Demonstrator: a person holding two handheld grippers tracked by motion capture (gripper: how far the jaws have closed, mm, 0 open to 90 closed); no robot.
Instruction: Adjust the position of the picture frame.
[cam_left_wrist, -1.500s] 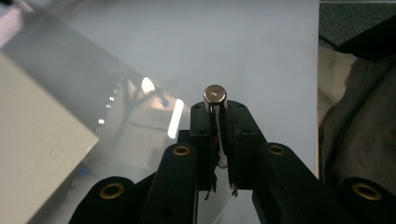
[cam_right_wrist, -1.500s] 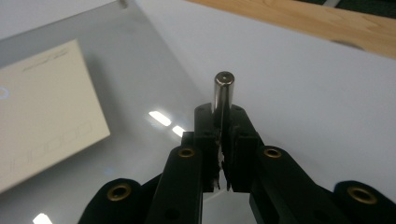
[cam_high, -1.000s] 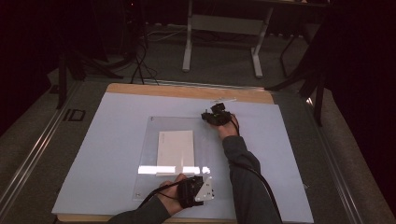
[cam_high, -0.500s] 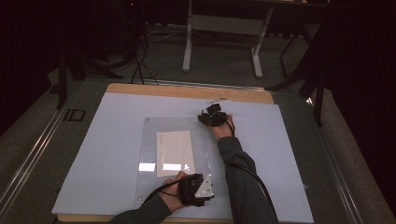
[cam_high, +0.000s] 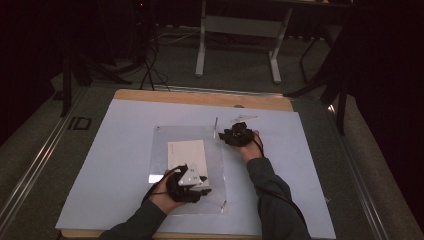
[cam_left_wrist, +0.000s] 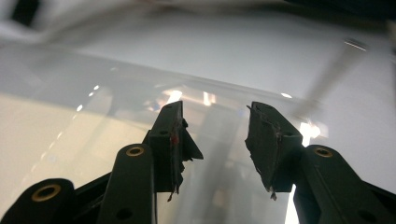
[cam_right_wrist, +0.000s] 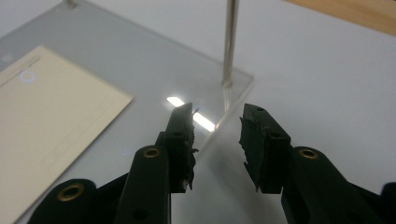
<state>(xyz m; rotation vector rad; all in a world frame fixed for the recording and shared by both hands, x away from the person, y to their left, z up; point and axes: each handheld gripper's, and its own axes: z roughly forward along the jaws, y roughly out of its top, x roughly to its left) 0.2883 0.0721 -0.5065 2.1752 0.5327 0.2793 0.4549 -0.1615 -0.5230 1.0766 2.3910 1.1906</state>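
A clear acrylic plate (cam_high: 215, 165) lies mid-table on the white mat (cam_high: 115, 165), with a cream card (cam_high: 186, 152) under or on it. Thin metal pins stand at its corners; one pin (cam_high: 215, 123) is at the far right corner. My right gripper (cam_high: 226, 134) stands open just beside that corner, and the pin (cam_right_wrist: 229, 46) rises straight ahead of its tips (cam_right_wrist: 217, 112), the card (cam_right_wrist: 51, 107) to their left. My left gripper (cam_high: 192, 172) is open low over the plate's near part (cam_left_wrist: 140, 93), with nothing between its jaws (cam_left_wrist: 215, 109).
Another pin (cam_high: 223, 204) stands at the plate's near right corner. A pale small part (cam_high: 243, 118) lies on the mat behind the right gripper. The wooden table edge (cam_high: 200, 97) runs along the back; metal table legs (cam_high: 202, 40) stand beyond on the floor.
The left gripper has moved forward and left, onto the plate near the card. The right gripper has shifted slightly nearer, staying by the far right pin.
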